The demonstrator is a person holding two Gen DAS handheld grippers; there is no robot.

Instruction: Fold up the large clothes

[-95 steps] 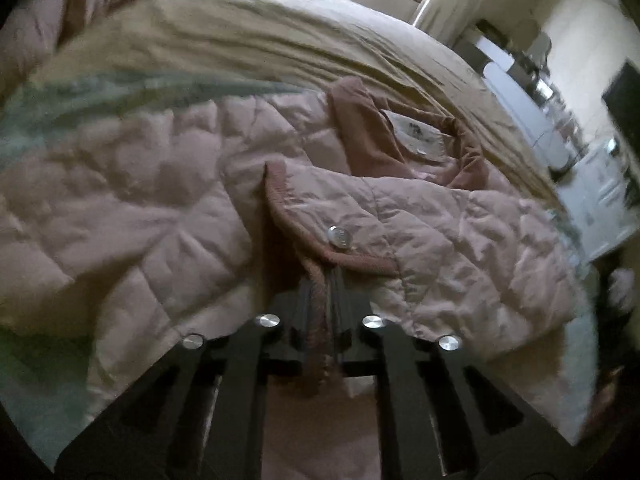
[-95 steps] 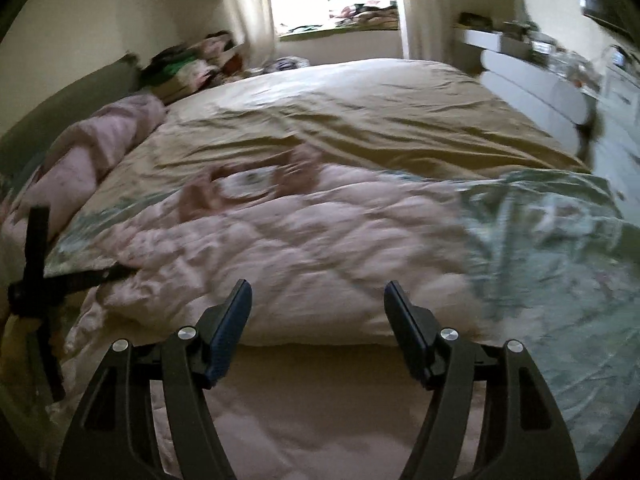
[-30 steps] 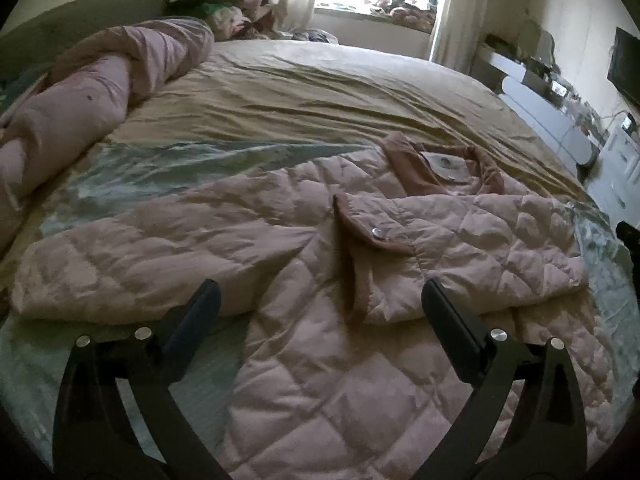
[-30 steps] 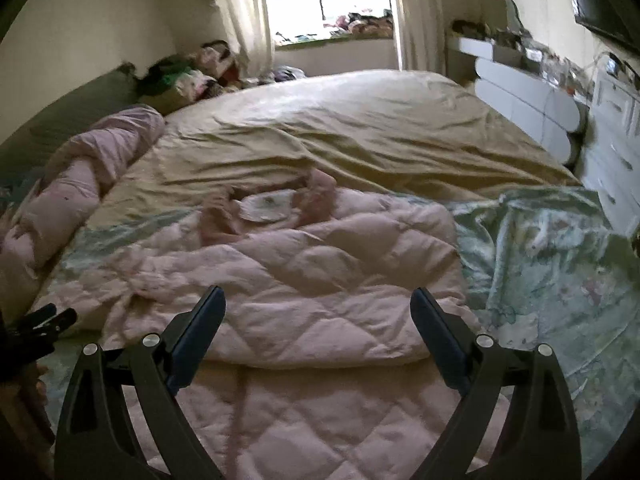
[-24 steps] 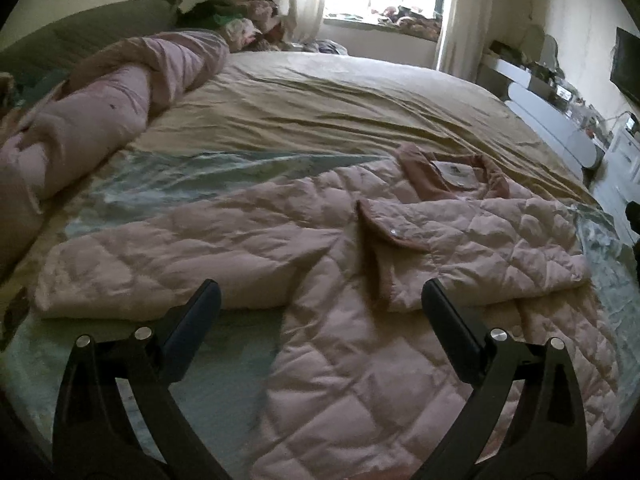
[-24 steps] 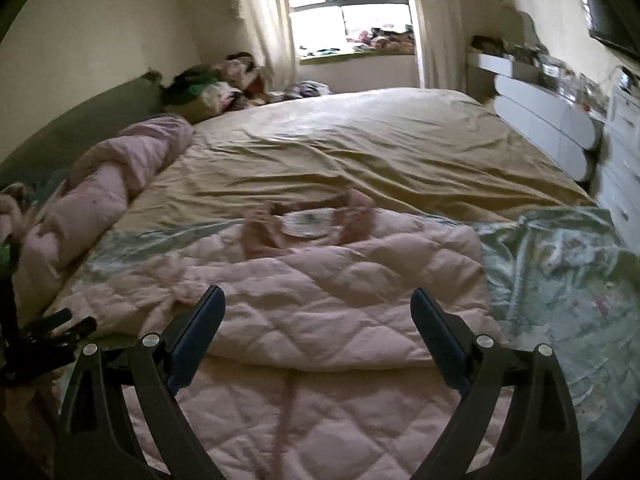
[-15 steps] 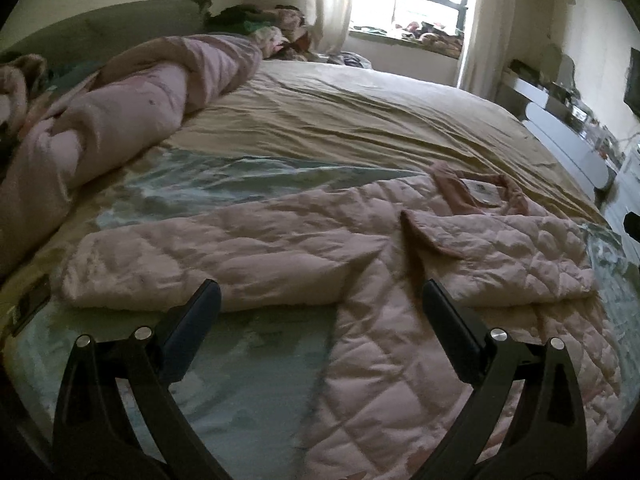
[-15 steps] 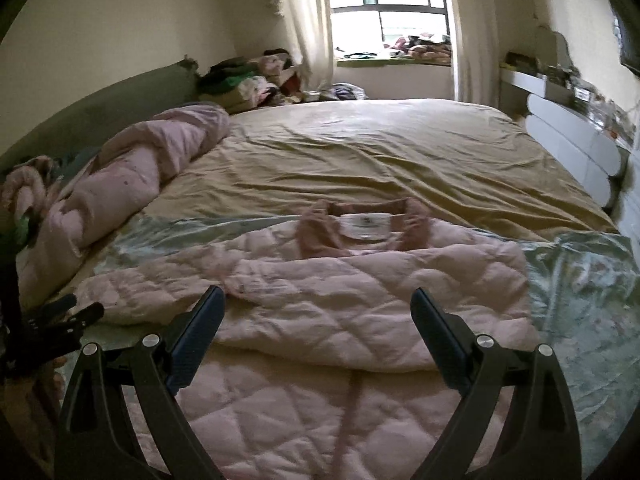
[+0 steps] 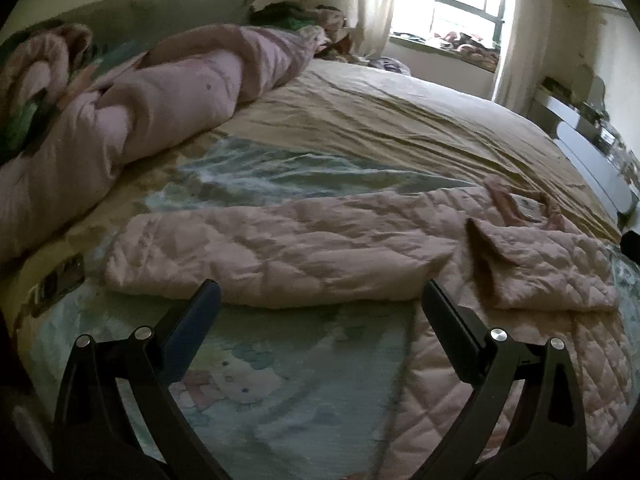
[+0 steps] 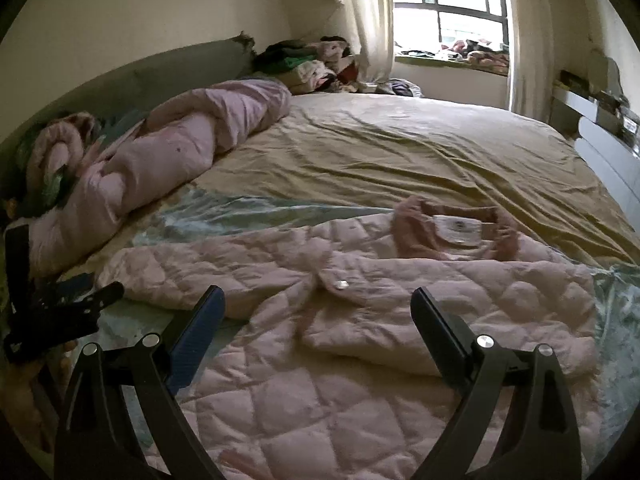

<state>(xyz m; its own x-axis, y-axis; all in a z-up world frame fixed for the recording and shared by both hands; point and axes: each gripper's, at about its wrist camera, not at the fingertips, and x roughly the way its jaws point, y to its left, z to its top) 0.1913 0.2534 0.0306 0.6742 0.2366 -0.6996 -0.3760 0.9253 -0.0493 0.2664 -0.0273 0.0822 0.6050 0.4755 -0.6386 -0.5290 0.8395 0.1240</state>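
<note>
bed (image 10: pixel 400 152) holds a pink quilted jacket (image 10: pixel 360 288); left claw (image 9: pixel 320 304) and right claw (image 10: pixel 316 308) both released.

Home bedroom. A wide bed (image 10: pixel 400 152) with a rumpled tan sheet fills the space ahead of the tongs. A padded headboard (image 10: pixel 160 76) runs along the wall to their left, with a rolled pink duvet (image 10: pixel 168 152) lying beside it. In the far corner ahead sits a heap of clothes (image 10: pixel 308 60). A bright window (image 10: pixel 452 8) with pale curtains (image 10: pixel 372 20). White drawers (image 10: pixel 612 140) far right, clutter on top.
</note>
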